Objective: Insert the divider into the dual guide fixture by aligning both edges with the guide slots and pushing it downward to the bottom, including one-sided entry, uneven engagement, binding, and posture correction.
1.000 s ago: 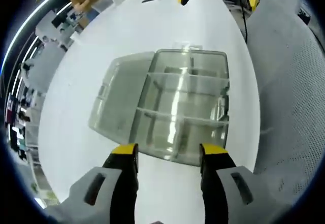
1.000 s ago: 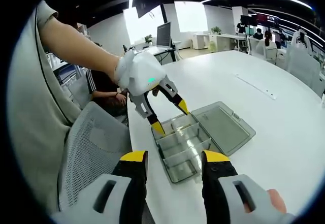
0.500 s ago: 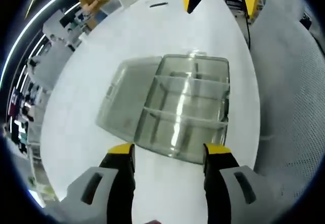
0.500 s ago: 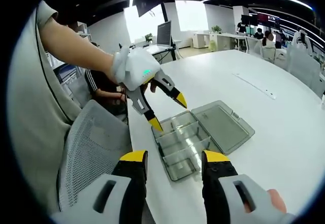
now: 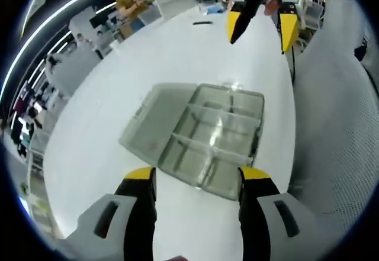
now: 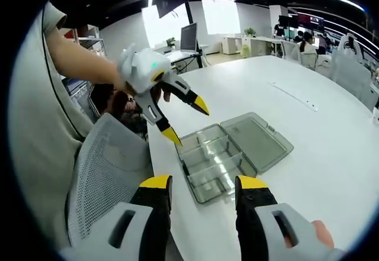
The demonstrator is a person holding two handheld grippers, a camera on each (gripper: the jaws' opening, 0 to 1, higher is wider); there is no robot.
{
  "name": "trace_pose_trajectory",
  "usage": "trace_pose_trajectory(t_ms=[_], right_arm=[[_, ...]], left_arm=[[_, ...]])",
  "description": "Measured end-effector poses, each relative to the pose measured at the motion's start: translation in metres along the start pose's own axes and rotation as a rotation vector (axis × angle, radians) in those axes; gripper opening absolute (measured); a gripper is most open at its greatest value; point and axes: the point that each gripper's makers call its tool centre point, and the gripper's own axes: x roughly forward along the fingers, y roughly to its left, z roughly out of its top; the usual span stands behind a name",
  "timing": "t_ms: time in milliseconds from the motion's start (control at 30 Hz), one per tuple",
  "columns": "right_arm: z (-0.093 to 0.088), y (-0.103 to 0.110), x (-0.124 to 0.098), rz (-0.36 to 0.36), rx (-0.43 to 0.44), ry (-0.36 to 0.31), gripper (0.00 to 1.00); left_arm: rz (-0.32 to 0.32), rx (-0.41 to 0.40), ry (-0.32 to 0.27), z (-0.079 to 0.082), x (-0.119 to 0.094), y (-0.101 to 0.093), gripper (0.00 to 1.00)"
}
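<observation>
A clear plastic compartment box (image 5: 213, 145) lies on the white table (image 5: 106, 95) with its lid (image 5: 155, 122) folded open beside it. Clear partitions (image 5: 220, 119) stand inside the box. My left gripper (image 5: 196, 178) hangs above the box's near edge, open and holding nothing. In the right gripper view the same box (image 6: 212, 161) and lid (image 6: 259, 141) lie ahead, and the left gripper (image 6: 186, 121) hovers open above the box's left end. My right gripper (image 6: 203, 184) is open and holds nothing; it also shows in the left gripper view as the right gripper (image 5: 261, 33), beyond the box.
A grey mesh chair (image 6: 106, 178) stands against the table's edge by the box. A person's arm (image 6: 77, 51) holds the left gripper. A thin dark object (image 5: 202, 22) lies farther along the table. Desks, monitors and seated people fill the background.
The left gripper has risen up and away from the box, which now looks smaller in its view. Both grippers stay open. The box has not moved.
</observation>
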Motion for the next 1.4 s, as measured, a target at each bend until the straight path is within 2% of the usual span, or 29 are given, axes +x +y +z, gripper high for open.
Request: trace_pose_trajectory(t_ms=[467,700,867,1400], right_arm=[[-0.006,-0.003,-0.006,-0.017,0.007,0.006,0.39],[-0.01,-0.004,-0.01,-0.025,0.01,0.014,0.39],[-0.014,-0.006,-0.013,-0.032,0.011,0.024,0.39],[-0.021,-0.014,-0.024,-0.059,0.023,0.029,0.39]], left_arm=[[0.046,-0.083,-0.105,0.017,-0.026,-0.011,0.53],[0.063,-0.178,-0.174,0.028,-0.036,-0.011,0.53],[0.078,-0.198,-0.207,0.035,-0.041,-0.013,0.53],[0.075,-0.234,-0.252,0.046,-0.049,-0.019,0.53]])
